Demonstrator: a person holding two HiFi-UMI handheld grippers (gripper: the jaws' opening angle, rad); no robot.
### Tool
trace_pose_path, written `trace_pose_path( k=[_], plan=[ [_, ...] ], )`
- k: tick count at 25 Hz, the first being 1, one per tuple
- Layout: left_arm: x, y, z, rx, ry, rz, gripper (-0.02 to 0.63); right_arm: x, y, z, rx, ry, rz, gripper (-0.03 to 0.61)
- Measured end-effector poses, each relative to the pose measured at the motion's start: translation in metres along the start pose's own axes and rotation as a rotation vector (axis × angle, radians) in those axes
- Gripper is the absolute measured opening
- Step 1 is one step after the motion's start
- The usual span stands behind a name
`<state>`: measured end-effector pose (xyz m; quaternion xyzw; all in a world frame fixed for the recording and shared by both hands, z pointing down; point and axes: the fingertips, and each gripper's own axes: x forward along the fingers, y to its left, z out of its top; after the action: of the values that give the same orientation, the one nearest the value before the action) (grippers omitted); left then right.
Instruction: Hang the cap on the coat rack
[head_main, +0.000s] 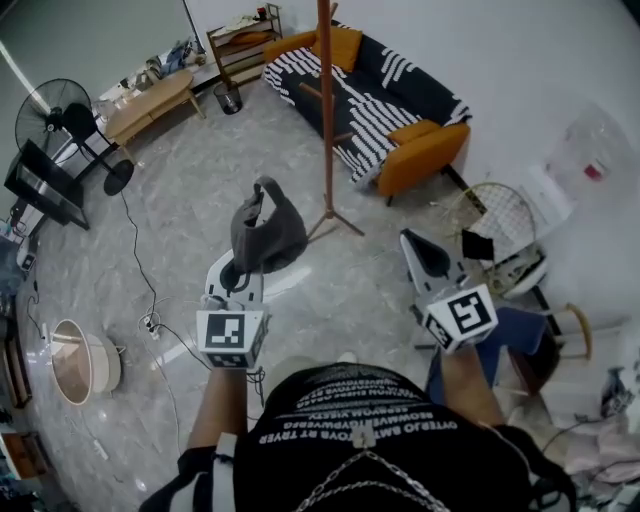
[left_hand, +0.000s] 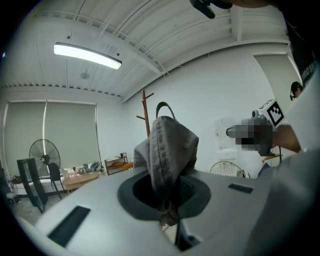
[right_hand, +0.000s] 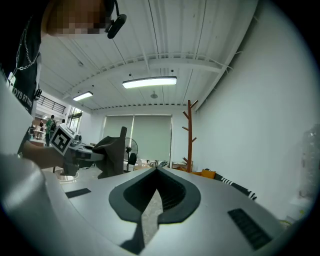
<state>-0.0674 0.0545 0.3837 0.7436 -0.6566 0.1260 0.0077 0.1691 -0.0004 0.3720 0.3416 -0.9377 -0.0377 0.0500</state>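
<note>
the left hand-held gripper pinches the cap by its edge; it looks soft and light. the right hand-held gripper is closed, empty.

Rows of white lettering cross the black shirt at six o'clock, upside down and too distorted to read.

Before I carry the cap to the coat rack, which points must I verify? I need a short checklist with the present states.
1. Grey fabric cap clamped in left tongs: ok.
2. Right tongs shut and empty: ok.
3. Brown wooden coat rack standing upright ahead: ok.
4. Rack's upper pegs bare: ok.
5. Cap close to a peg: not ok, clearly apart.
</note>
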Motion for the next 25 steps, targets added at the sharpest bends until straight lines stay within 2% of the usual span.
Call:
trace_pose_path(
  k=[4,12,16,25],
  plan=[
    [0.004,0.0,0.001,-0.006,0.011,-0.003,0.009,0.002,-0.004,-0.012,0.032,0.021,0.005,0.003],
    [0.018,0.014,-0.013,0.006,0.067,-0.018,0.009,0.025,-0.008,-0.017,0.031,0.024,0.002,0.005],
    [0.032,0.024,-0.013,-0.014,0.027,-0.025,0.009,0.04,-0.008,-0.016,0.031,0.032,-0.006,0.004],
    [0.062,0.051,-0.009,-0.011,0.015,-0.04,0.009,0.082,-0.013,-0.007,0.008,0.021,-0.007,0.004]
  ],
)
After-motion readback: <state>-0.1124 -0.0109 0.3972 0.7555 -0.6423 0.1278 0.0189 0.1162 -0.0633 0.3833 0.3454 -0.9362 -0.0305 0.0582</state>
